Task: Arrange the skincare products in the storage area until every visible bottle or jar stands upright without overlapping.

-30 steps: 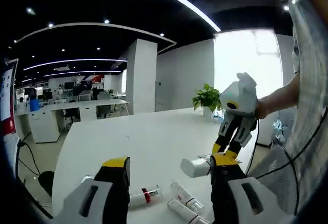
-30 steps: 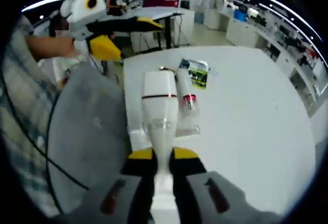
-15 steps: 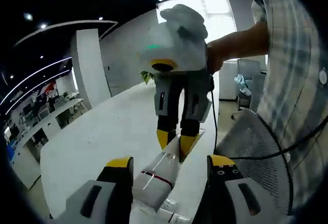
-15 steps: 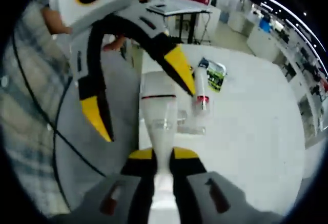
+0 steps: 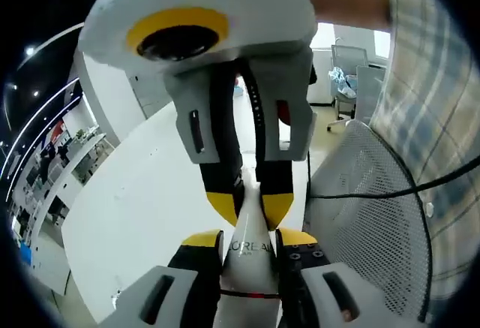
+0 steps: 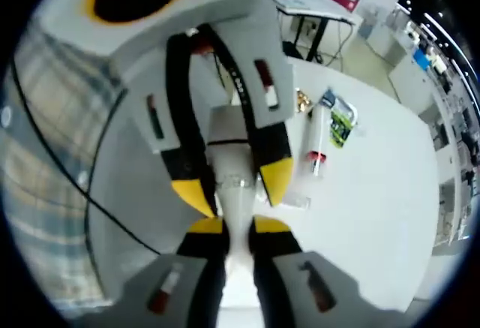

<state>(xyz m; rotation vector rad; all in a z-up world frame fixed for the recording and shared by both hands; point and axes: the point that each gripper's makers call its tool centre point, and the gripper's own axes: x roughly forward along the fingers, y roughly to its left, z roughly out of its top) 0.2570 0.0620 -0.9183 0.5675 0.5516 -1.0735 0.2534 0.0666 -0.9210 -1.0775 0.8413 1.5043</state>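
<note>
Now you have both grippers on one white tube (image 5: 250, 257). In the left gripper view, your left gripper (image 5: 249, 239) has its yellow-tipped jaws pressed against the sides of the tube, near the printed letters. Your right gripper (image 5: 248, 206) comes down from the top of that view and pinches the narrow end of the same tube.

In the right gripper view, your right gripper (image 6: 228, 227) squeezes the thin end of the tube (image 6: 234, 170) between its jaws. Your left gripper (image 6: 232, 185) reaches in from above, with one jaw on each side of the tube's wide part. The tube is up off the white table (image 6: 375, 200). A clear bottle with a red band (image 6: 316, 148) lies on its side on the table, just beside a green packet (image 6: 343, 121). A mesh chair back (image 5: 367, 215) stands near the table edge.
</note>
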